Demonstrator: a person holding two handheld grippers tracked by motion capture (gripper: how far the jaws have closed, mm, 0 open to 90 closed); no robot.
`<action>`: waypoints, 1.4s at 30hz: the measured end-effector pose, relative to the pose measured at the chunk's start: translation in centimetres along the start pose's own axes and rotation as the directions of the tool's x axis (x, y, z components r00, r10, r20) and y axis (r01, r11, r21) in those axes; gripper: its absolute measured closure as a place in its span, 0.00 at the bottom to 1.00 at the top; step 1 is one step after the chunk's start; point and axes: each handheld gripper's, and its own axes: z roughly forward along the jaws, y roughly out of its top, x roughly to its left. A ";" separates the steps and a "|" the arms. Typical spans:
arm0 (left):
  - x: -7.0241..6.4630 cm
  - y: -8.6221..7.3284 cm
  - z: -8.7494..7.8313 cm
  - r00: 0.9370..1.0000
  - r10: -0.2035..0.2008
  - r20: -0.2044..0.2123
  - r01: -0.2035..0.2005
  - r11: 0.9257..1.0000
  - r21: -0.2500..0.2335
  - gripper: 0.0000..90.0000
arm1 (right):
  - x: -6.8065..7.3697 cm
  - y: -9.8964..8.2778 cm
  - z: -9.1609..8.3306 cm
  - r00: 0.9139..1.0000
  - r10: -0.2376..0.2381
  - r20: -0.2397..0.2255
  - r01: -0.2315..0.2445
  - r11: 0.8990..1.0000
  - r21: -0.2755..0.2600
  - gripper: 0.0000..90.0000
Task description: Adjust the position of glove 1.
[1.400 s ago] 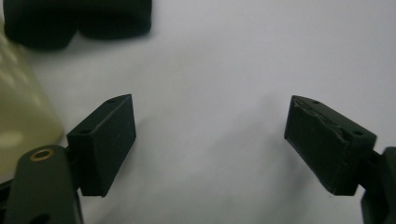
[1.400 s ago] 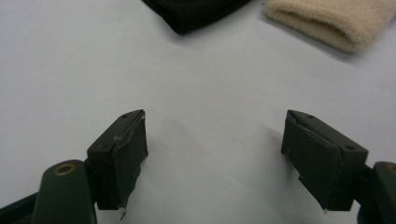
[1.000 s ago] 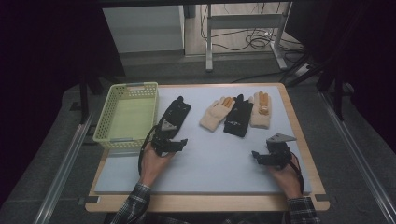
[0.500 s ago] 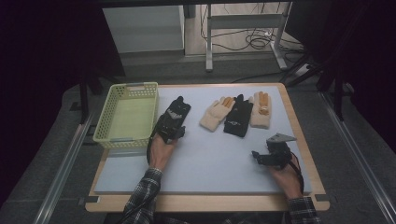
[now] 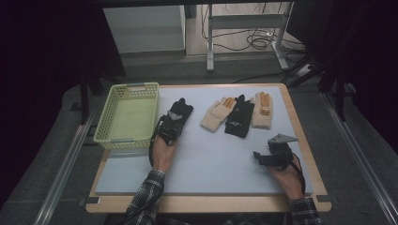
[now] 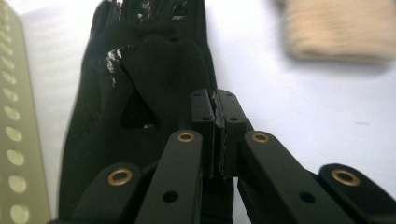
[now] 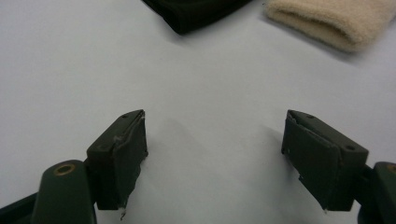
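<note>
Left gripper (image 6: 217, 100) fingers, just closing, apparently pinch black glove (image 6: 154, 70); right gripper (image 7: 215, 154) fingers spread.

A pale-green basket (image 5: 126, 117) sits left; three gloves (image 5: 239, 115), seemingly overlapping, lie farther right.

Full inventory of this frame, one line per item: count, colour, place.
basket: 1, pale yellow-green, left end of table, empty.
black glove by basket: 1, black, just right of the basket, its cuff end under the left gripper.
cream gloves: 2, cream with orange fingertips, far centre-right, either side of a black one.
middle black glove: 1, black, between the cream pair.
mat: 1, pale grey-blue, covers the wooden table.
left gripper: 1, black, jaws just closed, on the glove by the basket.
right gripper: 1, black, jaws open over bare mat.
</note>
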 end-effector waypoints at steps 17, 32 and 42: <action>-1.8 -2.5 -6.5 0.947 -0.004 0.321 0.016 0.999 -0.037 0.56 | 0.0 0.0 0.0 1.000 -0.001 0.001 0.001 1.000 0.000 0.24; 1.7 -10.7 -7.8 0.985 0.104 0.137 -0.107 0.994 0.015 0.11 | 0.1 0.1 -0.1 1.000 -0.004 -0.001 0.004 1.000 0.002 0.27; 2.4 -11.4 -7.2 0.979 0.076 0.188 -0.085 0.996 0.041 0.03 | 3.1 2.6 0.7 0.994 -0.025 -0.102 0.025 1.000 -0.005 0.29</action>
